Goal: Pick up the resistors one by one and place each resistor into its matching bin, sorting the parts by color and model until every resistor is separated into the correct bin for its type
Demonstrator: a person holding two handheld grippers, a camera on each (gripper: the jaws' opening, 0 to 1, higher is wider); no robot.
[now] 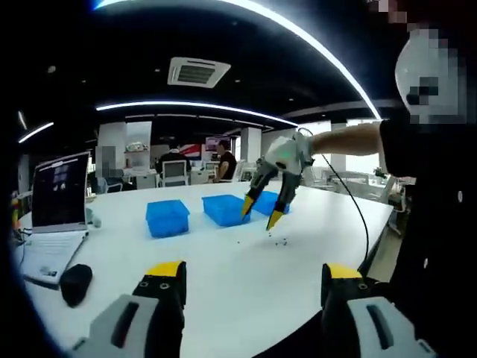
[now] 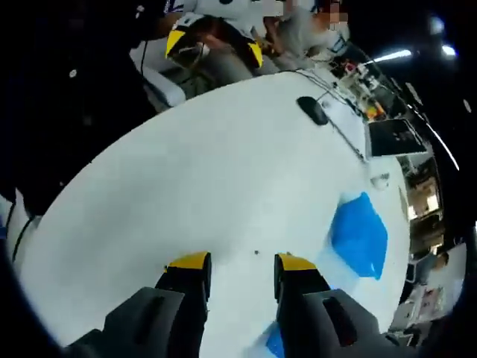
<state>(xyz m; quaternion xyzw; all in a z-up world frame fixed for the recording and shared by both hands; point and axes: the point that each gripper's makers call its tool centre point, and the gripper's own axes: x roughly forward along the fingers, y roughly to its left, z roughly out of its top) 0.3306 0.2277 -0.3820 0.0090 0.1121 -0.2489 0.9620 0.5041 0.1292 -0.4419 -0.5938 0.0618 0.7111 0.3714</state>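
Left gripper [image 1: 253, 277] low over the white table [image 1: 223, 276], jaws spread wide, nothing between them. Ahead, right gripper [image 1: 261, 212] tilts down with its yellow tips apart, just above a scatter of tiny resistors [image 1: 280, 241] on the table. Three blue bins [image 1: 168, 217] sit in a row behind it. Laptop [image 1: 59, 191] and mouse [image 1: 74, 283] at left. In the right gripper view, right gripper [image 2: 240, 262] jaws parted, empty; one resistor speck [image 2: 256, 253] between the tips, blue bin [image 2: 359, 233] beside.
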